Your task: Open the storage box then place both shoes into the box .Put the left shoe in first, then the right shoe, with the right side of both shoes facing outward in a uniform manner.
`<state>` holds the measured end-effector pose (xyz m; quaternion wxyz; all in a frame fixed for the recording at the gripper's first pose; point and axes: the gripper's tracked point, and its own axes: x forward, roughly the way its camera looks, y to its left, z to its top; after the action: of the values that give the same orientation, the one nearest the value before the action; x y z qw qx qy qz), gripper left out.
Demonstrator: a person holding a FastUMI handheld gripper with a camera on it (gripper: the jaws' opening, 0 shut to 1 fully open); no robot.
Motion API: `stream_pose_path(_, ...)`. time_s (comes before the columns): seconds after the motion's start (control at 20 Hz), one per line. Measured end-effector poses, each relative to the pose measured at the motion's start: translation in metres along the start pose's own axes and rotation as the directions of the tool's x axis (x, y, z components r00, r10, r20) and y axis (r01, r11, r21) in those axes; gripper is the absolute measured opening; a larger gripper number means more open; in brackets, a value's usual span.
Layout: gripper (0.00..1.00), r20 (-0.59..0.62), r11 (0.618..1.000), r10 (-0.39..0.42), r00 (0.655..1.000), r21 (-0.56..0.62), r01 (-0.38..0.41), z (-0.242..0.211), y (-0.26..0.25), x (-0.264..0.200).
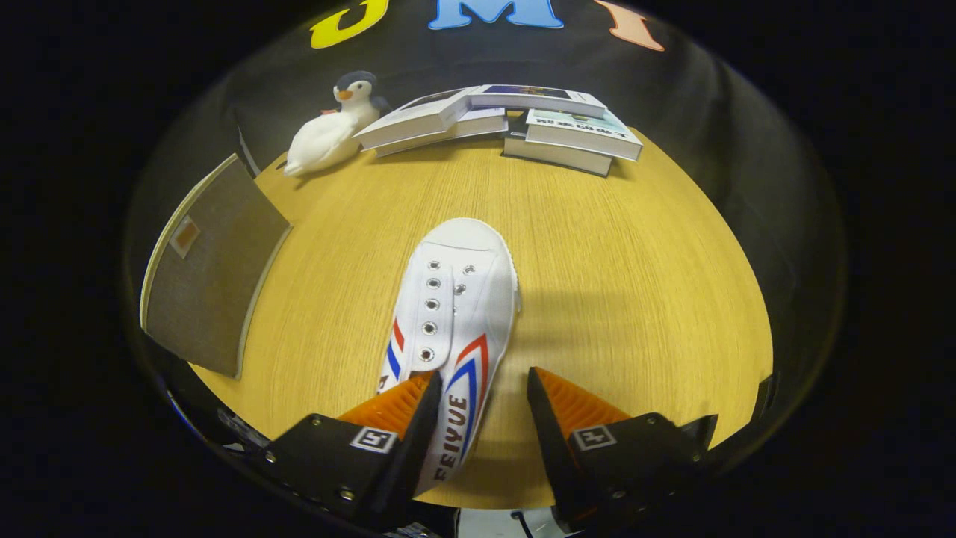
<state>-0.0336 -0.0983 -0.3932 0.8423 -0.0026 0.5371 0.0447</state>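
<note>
Currently your tool [482,392] stands open, one finger touching the white shoe [455,306] at mid-tabletop [635,299]. Centre both fingers astride the heel collar, then close firmly before lifting.

Wood table [635,299] w/ shoe [455,299], books [515,119], plush penguin [328,131], panel [213,269]
</note>
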Motion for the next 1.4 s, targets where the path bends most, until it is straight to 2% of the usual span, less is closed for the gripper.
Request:
stream_pose_path(0.05,0.53,0.003,1.000,0.005,1.000,0.001,-0.005,-0.001,0.004,0.000)
stream_pose_path(0.15,0.40,-0.015,1.000,-0.012,1.000,-0.021,0.012,0.000,0.003,0.001)
stream_pose_path(0.2,0.40,-0.027,0.999,-0.019,0.999,-0.030,0.018,-0.001,0.003,0.000)
stream_pose_path(0.25,0.40,-0.021,0.996,-0.078,0.997,-0.039,0.077,0.002,-0.008,-0.004)
stream_pose_path(0.35,0.05,-0.009,0.995,-0.093,0.996,0.024,0.093,0.002,-0.011,-0.001)
stream_pose_path(0.5,0.05,0.013,0.989,-0.077,0.997,0.129,0.074,0.005,-0.006,-0.005)
stream_pose_path(0.55,0.00,0.027,0.984,-0.065,0.998,0.167,0.060,0.010,-0.002,-0.010)
stream_pose_path(0.75,0.00,0.068,0.961,-0.047,0.997,0.275,0.026,0.023,0.006,-0.024)
stream_pose_path(0.95,0.00,0.123,0.958,-0.047,0.991,0.287,0.010,0.041,0.018,-0.045)
stream_pose_path(1.4,0.00,0.204,0.957,0.027,0.979,0.279,-0.085,0.072,0.076,-0.083)
